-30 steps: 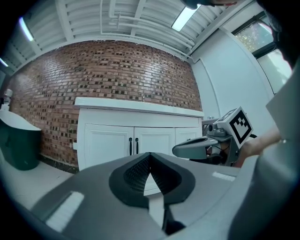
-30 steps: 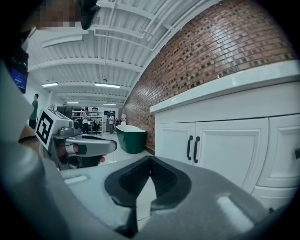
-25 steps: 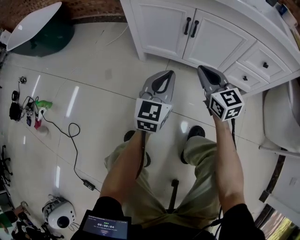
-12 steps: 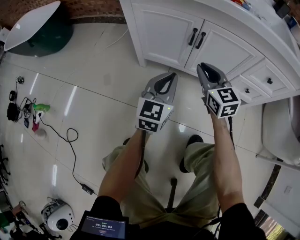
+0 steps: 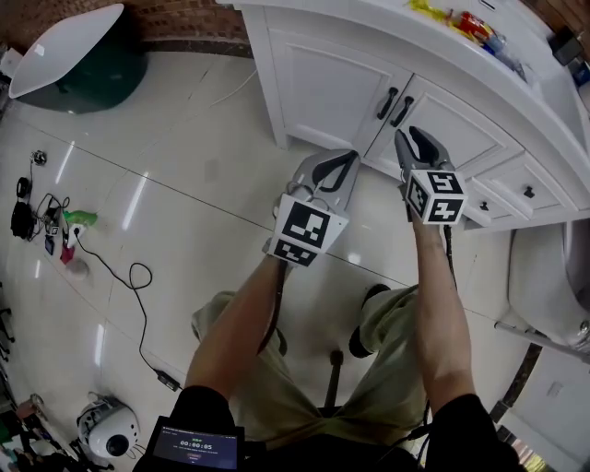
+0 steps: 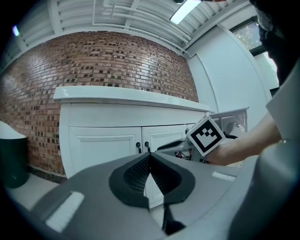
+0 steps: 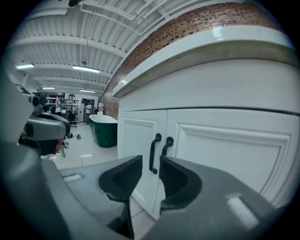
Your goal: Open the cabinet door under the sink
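Observation:
The white sink cabinet (image 5: 327,78) has two doors with a pair of black handles (image 5: 395,107) at their meeting edge. My right gripper (image 5: 419,136) points at those handles from a short way off; its jaws have just been opening and stand open with nothing between them. In the right gripper view the handles (image 7: 159,151) show beyond the gap of that gripper (image 7: 151,161), apart from it. My left gripper (image 5: 341,161) is shut and empty, below and left of the handles. The left gripper view shows its closed tips (image 6: 150,155), the doors (image 6: 105,150) and the right gripper's marker cube (image 6: 206,136).
Drawers (image 5: 525,194) flank the doors on the right, and a white fixture (image 5: 544,277) stands beyond them. A dark green tub (image 5: 78,55) sits at the far left. A cable (image 5: 129,267) and small gear lie on the tiled floor. Bottles rest on the countertop (image 5: 461,20).
Both grippers have moved toward the cabinet doors. The right gripper's jaws, shut before, have parted. The left gripper stays shut.

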Motion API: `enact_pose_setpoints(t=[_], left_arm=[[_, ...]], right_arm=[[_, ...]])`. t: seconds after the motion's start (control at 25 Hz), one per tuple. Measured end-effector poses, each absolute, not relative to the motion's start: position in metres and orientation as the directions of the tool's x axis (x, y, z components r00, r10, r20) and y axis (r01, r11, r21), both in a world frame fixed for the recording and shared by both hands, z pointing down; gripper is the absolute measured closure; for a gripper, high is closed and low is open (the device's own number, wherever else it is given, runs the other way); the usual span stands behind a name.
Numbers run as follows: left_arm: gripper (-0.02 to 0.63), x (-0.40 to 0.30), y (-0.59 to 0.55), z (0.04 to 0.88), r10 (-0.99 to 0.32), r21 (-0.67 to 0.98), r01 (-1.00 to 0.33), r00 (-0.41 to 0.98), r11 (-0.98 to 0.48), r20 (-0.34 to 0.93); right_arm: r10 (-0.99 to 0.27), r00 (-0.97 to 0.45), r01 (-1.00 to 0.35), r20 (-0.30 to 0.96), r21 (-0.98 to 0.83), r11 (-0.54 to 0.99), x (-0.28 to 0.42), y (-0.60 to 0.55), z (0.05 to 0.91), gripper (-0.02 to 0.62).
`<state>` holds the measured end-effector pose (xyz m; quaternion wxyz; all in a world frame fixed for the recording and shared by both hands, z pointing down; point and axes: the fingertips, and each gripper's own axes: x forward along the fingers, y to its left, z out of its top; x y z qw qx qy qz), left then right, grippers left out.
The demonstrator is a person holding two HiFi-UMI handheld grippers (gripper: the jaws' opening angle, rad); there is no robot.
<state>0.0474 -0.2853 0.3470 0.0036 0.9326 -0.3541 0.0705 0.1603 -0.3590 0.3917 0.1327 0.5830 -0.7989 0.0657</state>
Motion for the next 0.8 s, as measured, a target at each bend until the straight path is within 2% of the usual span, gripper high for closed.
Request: enact_pose_setpoints(t=[0.8], left_arm=[[0.589,0.056,-0.302,0.348,-0.622,-0.044,-0.623,0.768,-0.781,0.154]], right_arm=[[-0.914,-0.255,-0.959,0.315,0.036,0.281,0.167,-0.395,0.413,0.497]])
